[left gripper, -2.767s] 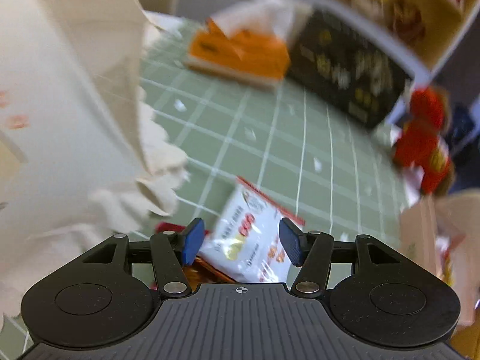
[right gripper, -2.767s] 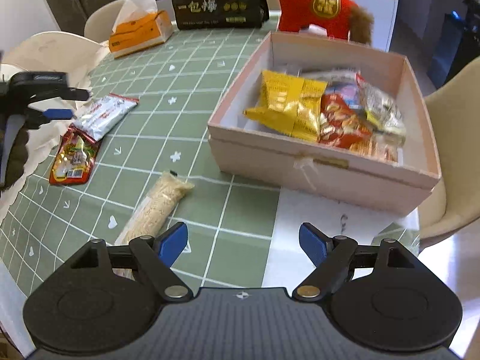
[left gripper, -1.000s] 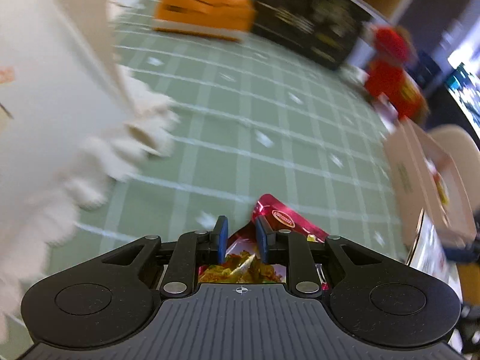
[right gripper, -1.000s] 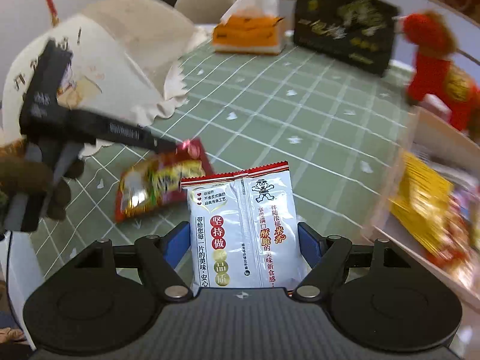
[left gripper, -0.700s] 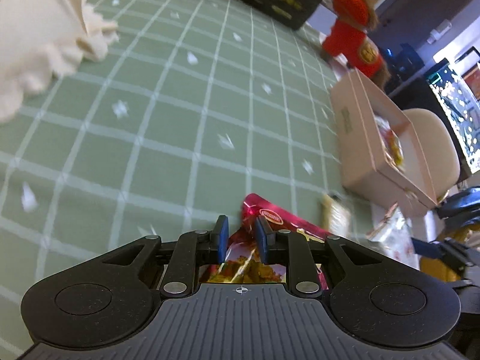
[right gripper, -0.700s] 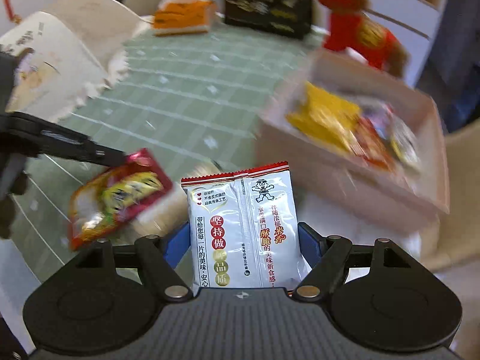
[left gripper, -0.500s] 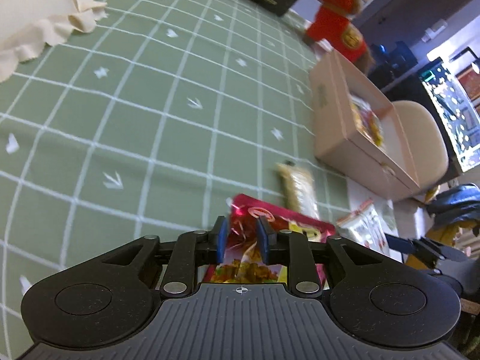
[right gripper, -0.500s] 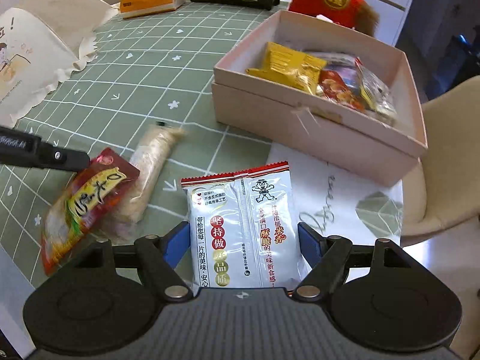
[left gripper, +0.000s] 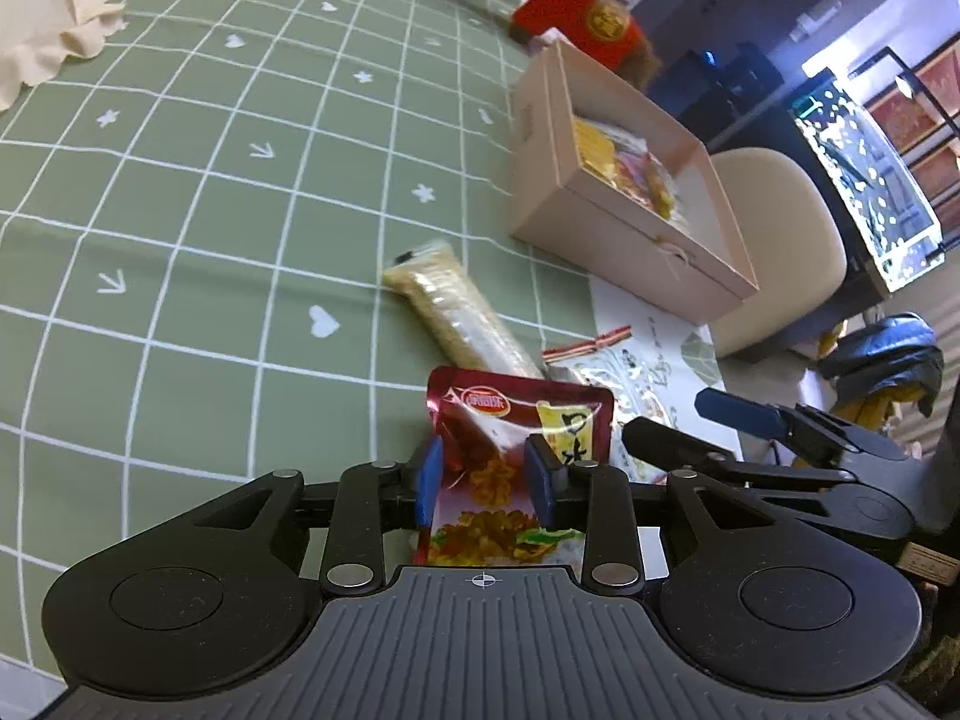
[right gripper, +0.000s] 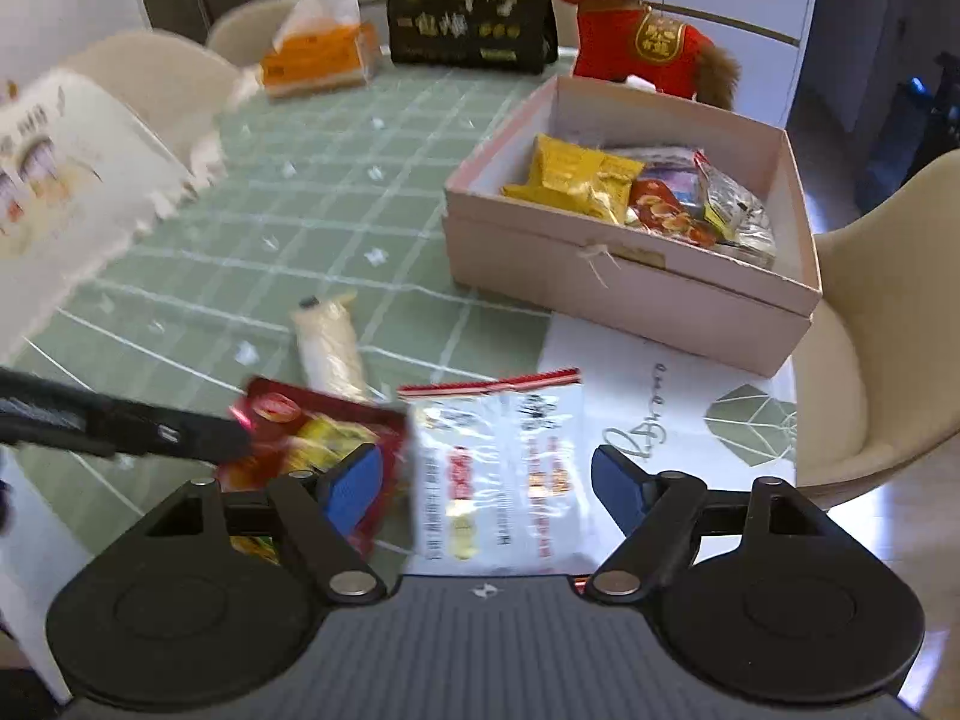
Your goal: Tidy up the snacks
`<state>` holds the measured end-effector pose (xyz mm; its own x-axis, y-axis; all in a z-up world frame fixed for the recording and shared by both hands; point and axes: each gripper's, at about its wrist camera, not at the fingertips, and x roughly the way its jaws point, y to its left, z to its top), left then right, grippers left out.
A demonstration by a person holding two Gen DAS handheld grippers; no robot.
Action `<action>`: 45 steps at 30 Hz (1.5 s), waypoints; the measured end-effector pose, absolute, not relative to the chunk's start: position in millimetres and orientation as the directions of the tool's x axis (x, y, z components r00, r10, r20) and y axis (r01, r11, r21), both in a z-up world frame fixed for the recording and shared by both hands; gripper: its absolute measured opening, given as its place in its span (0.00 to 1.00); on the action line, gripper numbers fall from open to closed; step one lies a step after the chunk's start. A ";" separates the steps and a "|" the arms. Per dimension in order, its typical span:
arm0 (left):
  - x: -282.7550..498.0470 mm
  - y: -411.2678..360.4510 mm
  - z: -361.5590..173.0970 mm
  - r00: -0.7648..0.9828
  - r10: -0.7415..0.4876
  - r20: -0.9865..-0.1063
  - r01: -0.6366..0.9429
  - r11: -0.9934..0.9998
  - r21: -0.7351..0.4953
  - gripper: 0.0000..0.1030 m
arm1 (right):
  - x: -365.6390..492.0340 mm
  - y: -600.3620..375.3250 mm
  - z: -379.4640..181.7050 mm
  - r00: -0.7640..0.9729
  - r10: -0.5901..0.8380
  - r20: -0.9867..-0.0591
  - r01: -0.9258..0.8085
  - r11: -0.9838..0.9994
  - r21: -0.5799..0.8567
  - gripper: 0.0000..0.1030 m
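My left gripper [left gripper: 483, 474] hovers over the green checked cloth, jaws opening. The red snack packet [left gripper: 516, 414] sits loose between the blue pads, which do not press it. My right gripper [right gripper: 486, 480] stands wide beside it, and the white snack packet [right gripper: 498, 468], blurred, lies between its pads with a gap on each side. The red packet [right gripper: 312, 426] overlaps the white packet's left edge. A pale cracker roll [right gripper: 330, 348] lies just beyond. The pink box [right gripper: 630, 294], open and holding several snack packets, stands farther right.
A white printed sheet [right gripper: 648, 396] lies under the box's near corner. At the back are a red plush horse [right gripper: 642, 42], a black bag [right gripper: 468, 12] and an orange tissue box [right gripper: 318, 57]. A beige chair [right gripper: 870, 330] stands right of the table, a cream chair cover [right gripper: 60, 168] at the left.
Both grippers swung across the table toward the box. The left jaws parted off the red packet. The white packet came free of the right pads and dropped lower.
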<state>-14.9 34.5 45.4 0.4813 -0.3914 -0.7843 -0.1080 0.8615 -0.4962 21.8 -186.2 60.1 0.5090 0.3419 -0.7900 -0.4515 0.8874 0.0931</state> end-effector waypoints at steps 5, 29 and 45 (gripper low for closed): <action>-16.6 23.1 44.9 0.495 -0.390 -0.777 -0.090 0.866 -0.492 0.33 | 8.2 -184.1 48.4 0.500 0.321 -0.804 -0.496 0.867 0.038 0.76; 47.1 -9.8 38.1 0.522 -0.149 -0.840 -0.132 0.959 -0.252 0.43 | -22.5 -217.4 35.0 0.524 0.292 -0.800 -0.461 0.887 0.022 0.76; 25.1 12.7 40.1 0.472 -0.193 -0.860 -0.158 0.942 -0.298 0.41 | -9.2 -182.2 34.9 0.232 0.471 -0.851 -0.556 0.782 0.281 0.76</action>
<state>25.1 12.7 40.1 0.4721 -0.1928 -0.8602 -0.1578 0.9416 -0.2976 -9.2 -182.2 34.9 0.2324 0.4710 -0.8509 -0.5564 0.7820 0.2809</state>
